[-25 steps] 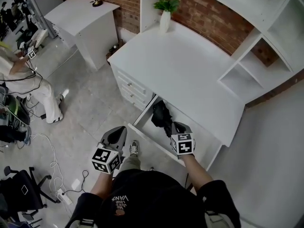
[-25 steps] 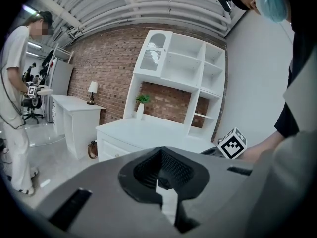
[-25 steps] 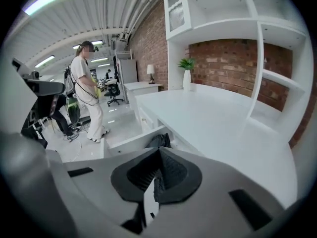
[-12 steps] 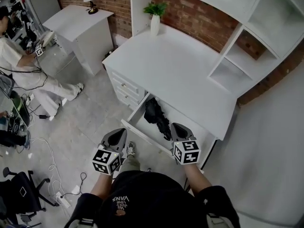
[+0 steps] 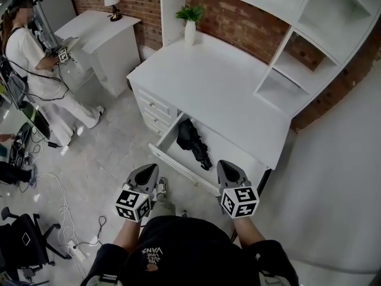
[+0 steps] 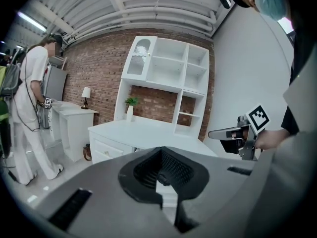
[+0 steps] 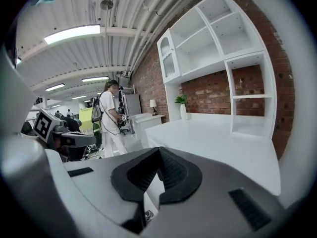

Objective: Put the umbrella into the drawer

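Note:
The black folded umbrella [image 5: 193,140] lies inside the open drawer [image 5: 176,164] under the white desk [image 5: 220,88]. Both grippers hover in front of the drawer, close to my body and apart from the umbrella. My left gripper [image 5: 147,171] is left of the drawer's front, its jaws shut with nothing between them [image 6: 166,182]. My right gripper [image 5: 230,168] is above the drawer's right front corner, also shut and empty [image 7: 151,180]. In the left gripper view the right gripper [image 6: 220,133] shows at the right, held level.
A white shelf hutch [image 5: 297,52] stands on the desk's back, with a potted plant [image 5: 190,24] at its left. Closed drawers [image 5: 152,109] sit left of the open one. A side table with a lamp [image 5: 98,28], a person [image 5: 36,64], floor cables and a chair [image 5: 24,243] are left.
Both grippers have drawn back from the drawer toward my body. The right one rose away from the umbrella, which stays lying in the drawer.

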Demonstrator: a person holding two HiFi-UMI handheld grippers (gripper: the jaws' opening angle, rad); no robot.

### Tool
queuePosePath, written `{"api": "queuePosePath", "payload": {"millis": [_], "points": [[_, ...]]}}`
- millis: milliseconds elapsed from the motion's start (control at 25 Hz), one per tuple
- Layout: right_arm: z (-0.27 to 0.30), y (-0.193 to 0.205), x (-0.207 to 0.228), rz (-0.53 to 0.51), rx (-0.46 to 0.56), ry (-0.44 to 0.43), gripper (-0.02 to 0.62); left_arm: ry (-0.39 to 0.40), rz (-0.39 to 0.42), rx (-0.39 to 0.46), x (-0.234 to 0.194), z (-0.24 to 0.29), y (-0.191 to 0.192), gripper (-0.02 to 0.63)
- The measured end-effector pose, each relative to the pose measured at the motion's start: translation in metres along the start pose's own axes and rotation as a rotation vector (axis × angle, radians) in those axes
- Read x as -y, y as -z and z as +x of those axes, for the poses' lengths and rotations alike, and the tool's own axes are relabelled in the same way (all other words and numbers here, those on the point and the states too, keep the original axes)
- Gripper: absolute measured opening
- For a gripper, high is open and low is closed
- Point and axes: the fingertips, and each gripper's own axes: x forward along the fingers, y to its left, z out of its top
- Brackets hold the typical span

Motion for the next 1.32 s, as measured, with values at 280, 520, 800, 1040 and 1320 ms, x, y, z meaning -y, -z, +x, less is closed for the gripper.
{"api": "queuePosePath", "payload": {"millis": [280,520,800,1040,1320], "points": [[-0.032,0.003,-0.011,0.018,0.029,-0.006,0.002,0.008,0.008,0.001,0.015,-0.016,0.011,0.006],[-0.057,0.000,-0.015,0.011,0.057,0.000,0.002,0.008,0.009,0.011,0.022,-0.027,0.012,0.006],[-0.076,0.001,-0.016,0.000,0.062,0.008,0.002,0.018,0.012,0.029,0.034,-0.031,0.005,0.006],[-0.078,0.005,-0.015,-0.004,0.054,0.009,0.002,0.020,0.014,0.030,0.040,-0.033,0.007,0.006],[-0.072,-0.003,-0.014,0.000,0.067,0.013,0.002,0.014,0.013,0.039,0.036,-0.031,0.004,0.006]]}}
